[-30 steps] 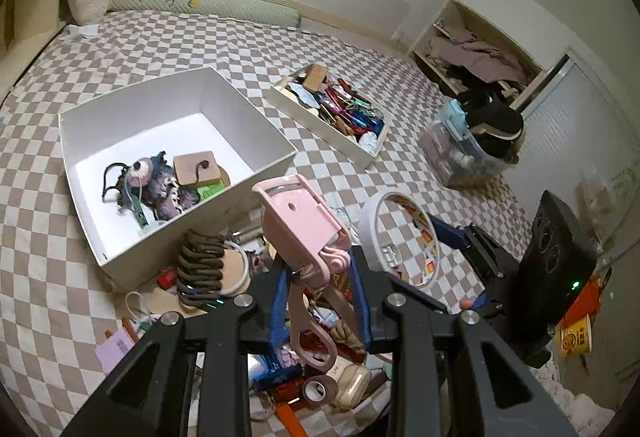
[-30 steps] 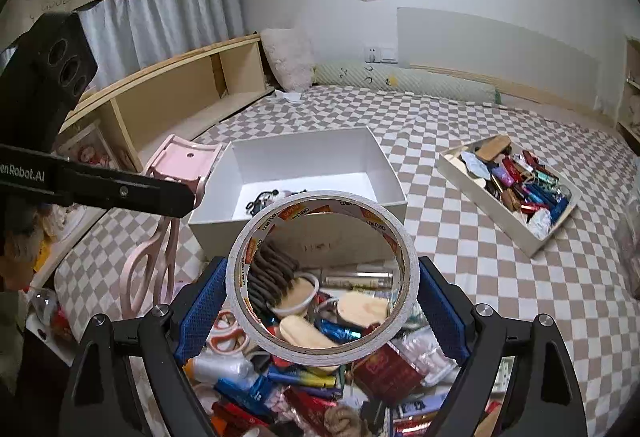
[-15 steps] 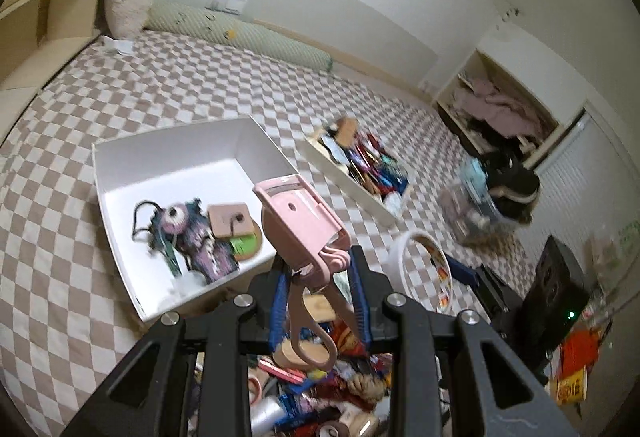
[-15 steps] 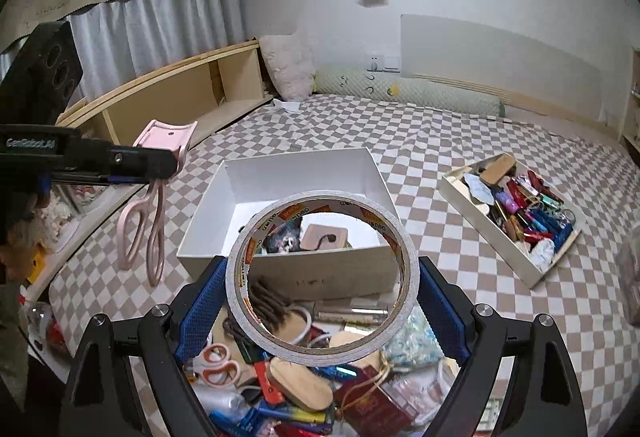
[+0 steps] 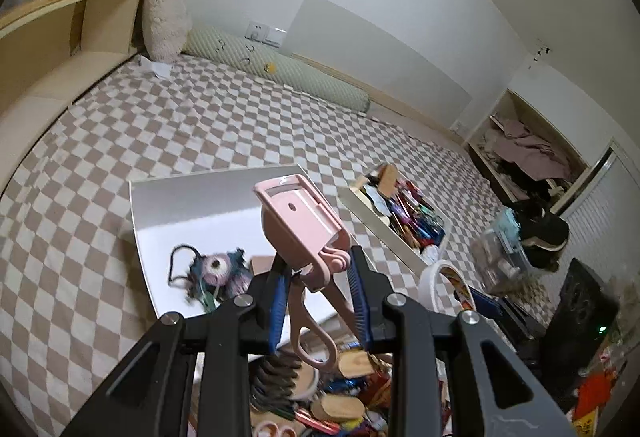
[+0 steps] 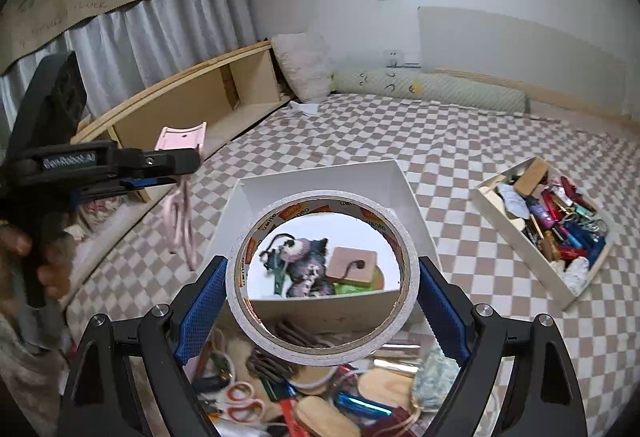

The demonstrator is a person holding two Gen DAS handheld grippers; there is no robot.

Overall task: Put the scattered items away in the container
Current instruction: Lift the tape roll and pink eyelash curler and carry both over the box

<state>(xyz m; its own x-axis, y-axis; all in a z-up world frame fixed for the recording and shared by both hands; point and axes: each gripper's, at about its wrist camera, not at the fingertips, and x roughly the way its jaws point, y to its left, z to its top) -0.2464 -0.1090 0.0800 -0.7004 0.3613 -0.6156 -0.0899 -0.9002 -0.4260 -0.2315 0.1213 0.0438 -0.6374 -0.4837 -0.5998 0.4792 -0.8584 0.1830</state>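
We carry two things toward the white box (image 6: 320,177) on the checkered bed (image 5: 200,133). The left claw (image 5: 320,301) is clamped on a pink eyelash curler (image 5: 298,225), its pads gripping the neck just under the hinge, the curved head sticking up and the finger loops hanging below. We judge it light and rigid, with smooth, probably slippery arms; the narrow neck is a fair hold, though the dangling loops could swing and catch on the box wall.

The right claw (image 6: 322,297) stands wide, closed on a roll of tape (image 6: 322,277) held upright by its outer rim, a pad on each side. The roll looks light and stiff enough to take a squeeze across its width; its smooth curved edge gives the pads little to bite, so it could twist or pop out if the grip loosens unevenly.

Both items hang above the near edge of the box, over the heap of scattered items (image 6: 312,393) in front of it: scissors, a dark hair claw, wooden pieces, pens.

The box is mostly bare inside and holds a purple crocheted toy (image 6: 300,261) with a dark cord, a tan square block (image 6: 354,263) and something green beneath it. A shallow tray (image 6: 576,289) to the right, well apart, is packed with small colourful things.
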